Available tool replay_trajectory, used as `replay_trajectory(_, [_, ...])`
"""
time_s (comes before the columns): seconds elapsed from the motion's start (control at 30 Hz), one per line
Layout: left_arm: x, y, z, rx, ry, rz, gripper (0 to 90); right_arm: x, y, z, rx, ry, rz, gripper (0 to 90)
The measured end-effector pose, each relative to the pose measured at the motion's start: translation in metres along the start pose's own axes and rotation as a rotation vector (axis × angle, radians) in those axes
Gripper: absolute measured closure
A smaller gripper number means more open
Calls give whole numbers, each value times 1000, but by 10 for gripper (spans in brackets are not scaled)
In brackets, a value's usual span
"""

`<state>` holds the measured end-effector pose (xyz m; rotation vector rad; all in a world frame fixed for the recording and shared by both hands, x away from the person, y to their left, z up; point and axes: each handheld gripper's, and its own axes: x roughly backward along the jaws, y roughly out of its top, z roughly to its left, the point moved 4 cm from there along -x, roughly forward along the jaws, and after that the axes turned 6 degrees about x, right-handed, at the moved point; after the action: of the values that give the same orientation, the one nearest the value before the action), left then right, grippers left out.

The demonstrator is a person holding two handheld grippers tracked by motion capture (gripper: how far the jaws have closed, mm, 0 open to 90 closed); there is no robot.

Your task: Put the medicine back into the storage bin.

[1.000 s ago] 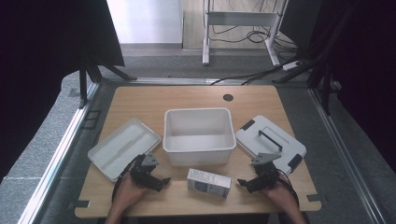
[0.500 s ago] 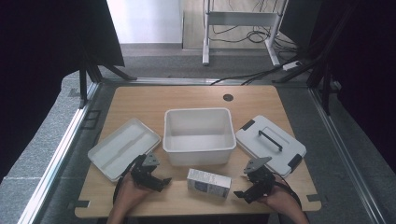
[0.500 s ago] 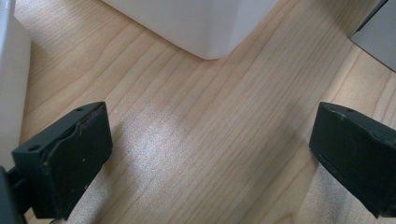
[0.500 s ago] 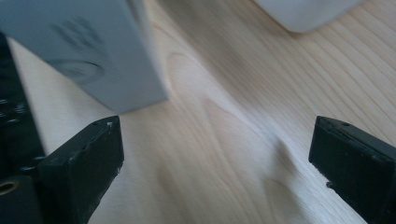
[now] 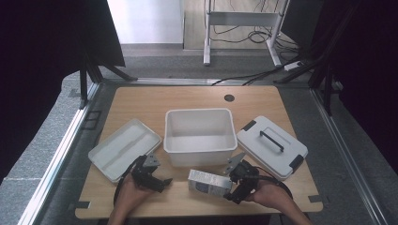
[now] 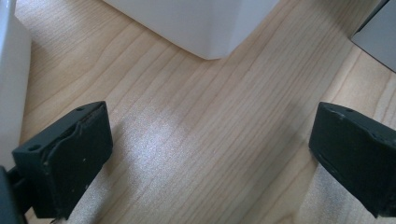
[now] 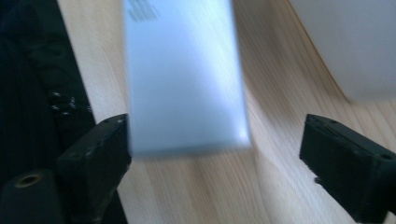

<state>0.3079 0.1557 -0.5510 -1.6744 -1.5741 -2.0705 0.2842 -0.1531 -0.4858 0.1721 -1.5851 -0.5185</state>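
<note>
the right gripper [image 5: 233, 185], jaws spread and just closing a little with the box's end between them but unpinched, is lining up on the small box [image 5: 210, 182] lying lengthwise ahead, in front of the white bin [image 5: 199, 136], nearer than the open left gripper [image 5: 157, 180].

I look down on a lab recording bay, wooden table [image 5: 141, 101], black curtains [image 5: 42, 56], floor cables [image 5: 244, 75], metal stand [image 5: 241, 18]

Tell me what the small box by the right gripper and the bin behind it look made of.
Small box: likely printed cardboard with a smooth, slightly glossy face; sharp folded edges, soft sheen. Bin: probably matte white plastic; thick rolled rim, rounded moulded corners.
</note>
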Motion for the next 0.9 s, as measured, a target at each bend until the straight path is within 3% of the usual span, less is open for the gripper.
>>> replay_trajectory(0.13, [0, 0, 0, 0, 0, 0, 0, -4, 22, 5, 54, 19, 60, 143])
replay_trajectory(0.4, [0, 0, 0, 1, 0, 0, 0, -23, 56, 8, 123, 38, 193, 306])
replay_trajectory(0.6, [0, 0, 0, 0, -2, 1, 0, -34, 65, 9, 162, 55, 301, 520])
replay_trajectory(0.9, [0, 0, 0, 0, -1, 0, 0, -21, 72, 8, 180, 93, 307, 547])
